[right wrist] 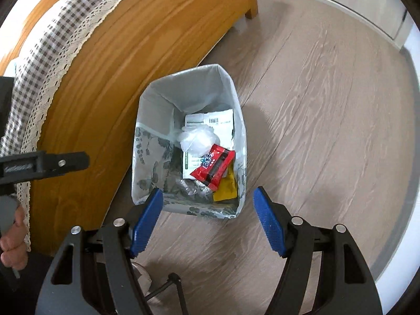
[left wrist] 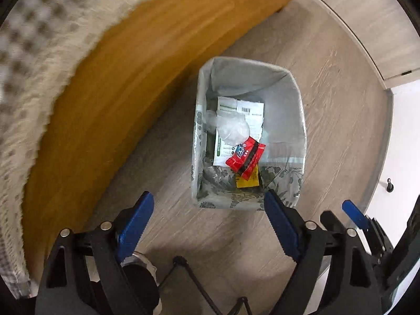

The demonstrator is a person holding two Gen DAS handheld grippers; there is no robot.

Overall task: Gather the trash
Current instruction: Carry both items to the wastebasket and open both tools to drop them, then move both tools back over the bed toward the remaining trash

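— While we hover, where's the trash?
— At twelve o'clock: red wrapper [left wrist: 246, 161] in the lined bin [left wrist: 296, 120]. Our left tongs [left wrist: 207, 210] and right tongs [right wrist: 207, 207] gape wide, empty.

This is a home, a bedroom by the look of it. Ahead and to the left of the gripper runs a wooden bed frame [right wrist: 126, 60], draped with a checked cover [right wrist: 44, 52] edged in lace. Grey wood-grain floor [right wrist: 328, 110] spreads ahead and to the right. Straight ahead on it stands a small bin [right wrist: 147, 141] with a leaf-print liner, holding household wrappers. Far ahead to the right, a pale cupboard door [left wrist: 362, 21] lines the wall.
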